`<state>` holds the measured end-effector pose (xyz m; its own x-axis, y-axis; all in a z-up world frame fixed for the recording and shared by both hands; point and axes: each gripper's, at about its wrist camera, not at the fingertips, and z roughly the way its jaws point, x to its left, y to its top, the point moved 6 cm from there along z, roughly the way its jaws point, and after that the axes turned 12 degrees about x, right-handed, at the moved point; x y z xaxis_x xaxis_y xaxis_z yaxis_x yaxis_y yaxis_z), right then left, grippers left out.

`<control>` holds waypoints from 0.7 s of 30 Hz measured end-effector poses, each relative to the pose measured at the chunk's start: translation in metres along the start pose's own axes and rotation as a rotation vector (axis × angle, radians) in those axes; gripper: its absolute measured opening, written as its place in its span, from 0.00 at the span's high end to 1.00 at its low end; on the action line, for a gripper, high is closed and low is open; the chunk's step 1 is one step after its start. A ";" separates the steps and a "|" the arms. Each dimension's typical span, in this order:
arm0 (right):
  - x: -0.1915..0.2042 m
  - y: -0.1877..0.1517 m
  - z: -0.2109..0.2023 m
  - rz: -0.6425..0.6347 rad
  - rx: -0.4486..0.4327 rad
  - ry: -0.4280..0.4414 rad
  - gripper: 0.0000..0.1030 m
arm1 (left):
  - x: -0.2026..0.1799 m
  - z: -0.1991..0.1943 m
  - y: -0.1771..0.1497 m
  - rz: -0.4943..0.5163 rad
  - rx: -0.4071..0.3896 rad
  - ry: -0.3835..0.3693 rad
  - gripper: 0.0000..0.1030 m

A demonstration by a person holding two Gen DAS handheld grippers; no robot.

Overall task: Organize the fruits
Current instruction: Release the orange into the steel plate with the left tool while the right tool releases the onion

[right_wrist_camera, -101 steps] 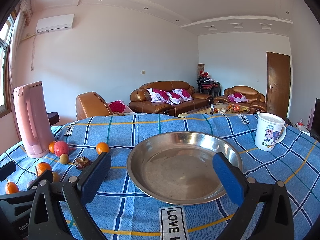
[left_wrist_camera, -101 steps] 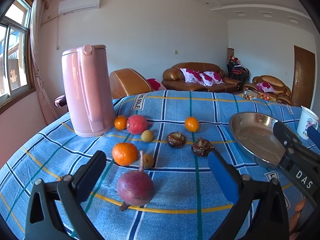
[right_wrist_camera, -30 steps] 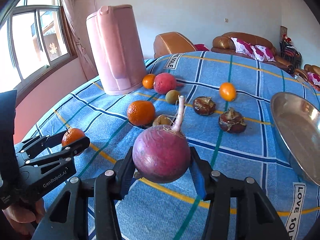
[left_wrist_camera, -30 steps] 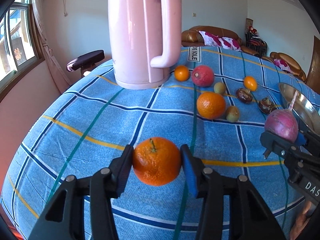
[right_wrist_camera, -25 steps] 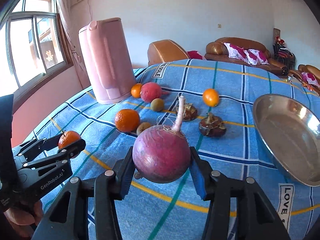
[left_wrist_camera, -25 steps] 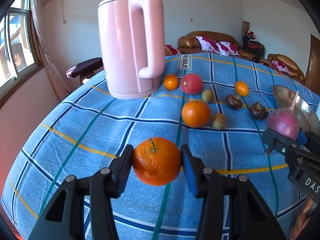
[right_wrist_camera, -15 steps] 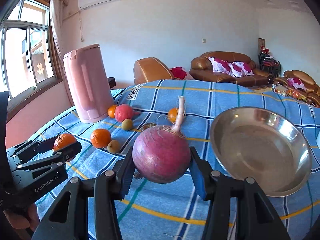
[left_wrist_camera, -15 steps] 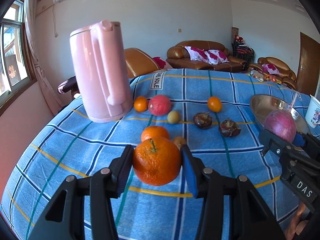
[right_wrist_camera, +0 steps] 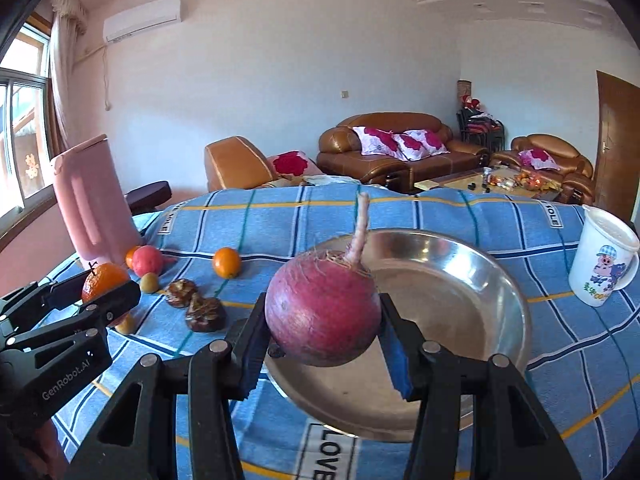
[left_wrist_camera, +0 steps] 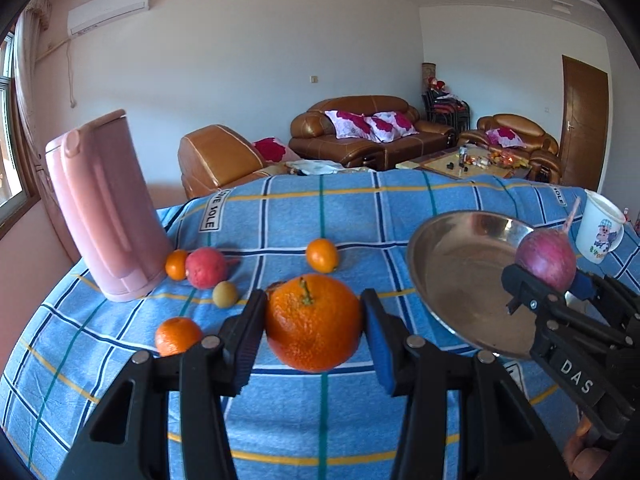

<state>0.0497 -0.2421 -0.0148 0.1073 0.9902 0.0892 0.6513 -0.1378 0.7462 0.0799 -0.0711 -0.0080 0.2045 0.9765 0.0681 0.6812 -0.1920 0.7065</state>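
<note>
Fruits, left wrist view: a large orange (left_wrist_camera: pixel 313 322) with a short stem is clamped between the pads of the left gripper (left_wrist_camera: pixel 314 330), held above the blue checked tablecloth (left_wrist_camera: pixel 360 208). Behind it on the cloth lie a small orange (left_wrist_camera: pixel 177 334), a yellowish fruit (left_wrist_camera: pixel 225 294), a red fruit (left_wrist_camera: pixel 206 267), and two more small oranges (left_wrist_camera: pixel 176 265) (left_wrist_camera: pixel 322 255). A pink kettle (left_wrist_camera: pixel 105 212) stands at the left. At the right, the right gripper (left_wrist_camera: pixel 548 280) grips a purple-red radish (left_wrist_camera: pixel 545 258) in front of the steel bowl (left_wrist_camera: pixel 452 280); a white mug (left_wrist_camera: pixel 602 232) stands beyond.

Right wrist view: the radish (right_wrist_camera: pixel 323 310), root upward, is pinched between the right gripper's (right_wrist_camera: pixel 323 336) pads, in front of the bowl (right_wrist_camera: pixel 472 300). At the left, the left gripper (right_wrist_camera: pixel 102 284) grips the orange (right_wrist_camera: pixel 103 278). Two dark brown fruits (right_wrist_camera: pixel 181 292) (right_wrist_camera: pixel 205 314) lie on the cloth between them. The mug (right_wrist_camera: pixel 604 260) stands at the right.
</note>
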 end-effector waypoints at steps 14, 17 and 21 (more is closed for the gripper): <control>-0.066 0.000 0.024 0.012 0.091 -0.158 0.49 | -0.085 0.027 0.027 0.058 0.005 -0.070 0.52; -0.074 0.000 0.028 0.023 0.115 -0.166 0.49 | -0.097 0.035 0.027 0.073 0.013 -0.075 0.52; -0.080 -0.001 0.033 0.037 0.142 -0.155 0.49 | -0.108 0.046 0.024 0.092 0.033 -0.080 0.52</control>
<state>0.0652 -0.3222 -0.0448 0.2398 0.9708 0.0040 0.7428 -0.1862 0.6430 0.1062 -0.1851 -0.0310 0.3220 0.9438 0.0741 0.6797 -0.2850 0.6759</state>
